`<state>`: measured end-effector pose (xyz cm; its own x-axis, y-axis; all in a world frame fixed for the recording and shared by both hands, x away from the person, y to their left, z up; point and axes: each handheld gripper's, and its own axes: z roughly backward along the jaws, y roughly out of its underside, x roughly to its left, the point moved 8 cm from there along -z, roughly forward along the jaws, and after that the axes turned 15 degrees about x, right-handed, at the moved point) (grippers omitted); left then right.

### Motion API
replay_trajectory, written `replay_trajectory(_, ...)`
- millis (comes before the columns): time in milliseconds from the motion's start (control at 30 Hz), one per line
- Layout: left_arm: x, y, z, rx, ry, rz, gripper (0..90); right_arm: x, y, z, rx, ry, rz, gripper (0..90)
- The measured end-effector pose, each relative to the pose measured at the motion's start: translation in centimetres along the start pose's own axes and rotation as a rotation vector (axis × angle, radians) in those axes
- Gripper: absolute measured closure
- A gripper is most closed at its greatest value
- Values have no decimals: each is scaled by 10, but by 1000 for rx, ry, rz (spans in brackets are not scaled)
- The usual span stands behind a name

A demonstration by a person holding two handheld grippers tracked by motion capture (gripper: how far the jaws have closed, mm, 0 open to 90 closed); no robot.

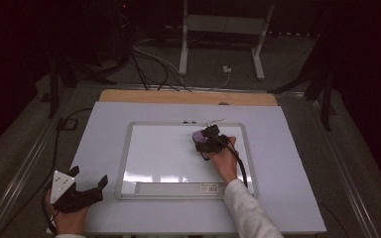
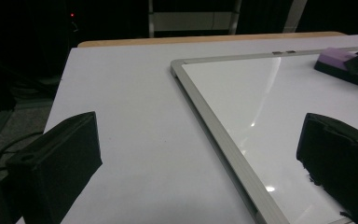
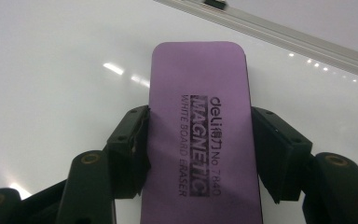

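Whiteboard (image 1: 154, 153), metal-framed, lies flat on the white-covered counter (image 1: 287, 198). Its surface carries one item: a purple eraser (image 3: 200, 140), positioned near the upper right corner of the board, a short way below the top frame rail (image 3: 279, 32).

Right hand-held gripper (image 1: 209, 140): jaws partly closed, one pad pressed on each long side of the eraser, which lies flat on the board. The printed top of the eraser faces up; the near end of the eraser is cut off by the bottom edge of the right gripper view.

Left hand-held gripper (image 1: 90, 177): jaws spread wide, nothing between them. It sits at the near left corner of the counter, well apart from the eraser, just outside the board's left frame rail (image 2: 223, 144). In the left gripper view the eraser (image 2: 340, 63) appears far off at the right edge, partly covered by a dark jaw tip.

A strip with a small label (image 1: 209, 187) runs along the board's near edge; its print is too small to read. The room beyond the counter is dark; floor cables (image 1: 154, 67) and a white stand (image 1: 223, 29) are discernible, little else.
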<state>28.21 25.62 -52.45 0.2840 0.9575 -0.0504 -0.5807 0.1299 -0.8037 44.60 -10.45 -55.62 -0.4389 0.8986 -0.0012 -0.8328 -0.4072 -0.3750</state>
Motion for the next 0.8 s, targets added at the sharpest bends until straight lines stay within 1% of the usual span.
replay_trajectory(133,0,0,0,0,-1,-1,5,-10,11,5,-8,-16,-20,413)
replay_trajectory(233,-1,0,-1,3,-1,-2,5,-16,18,6,-10,-23,-22,412)
replay_trajectory(300,-1,0,-1,4,-2,-4,5,-17,20,7,-11,-33,-12,412)
replay_trajectory(400,0,0,1,0,-4,-1,5,-16,20,7,-1,-20,12,407)
replay_trajectory(467,0,0,1,-1,-3,3,5,-15,20,7,0,-19,23,363)
replay_trajectory(533,0,0,0,2,-1,2,5,-15,20,9,-21,-14,28,312)
replay_trajectory(633,0,0,0,1,0,1,5,-12,19,18,-79,9,36,298)
replay_trajectory(700,0,0,0,0,0,2,5,-8,20,26,-112,21,63,299)
replay_trajectory(767,0,0,0,0,1,2,5,-4,21,32,-132,40,93,303)
replay_trajectory(800,-1,0,0,0,1,1,5,-3,22,35,-141,40,108,312)
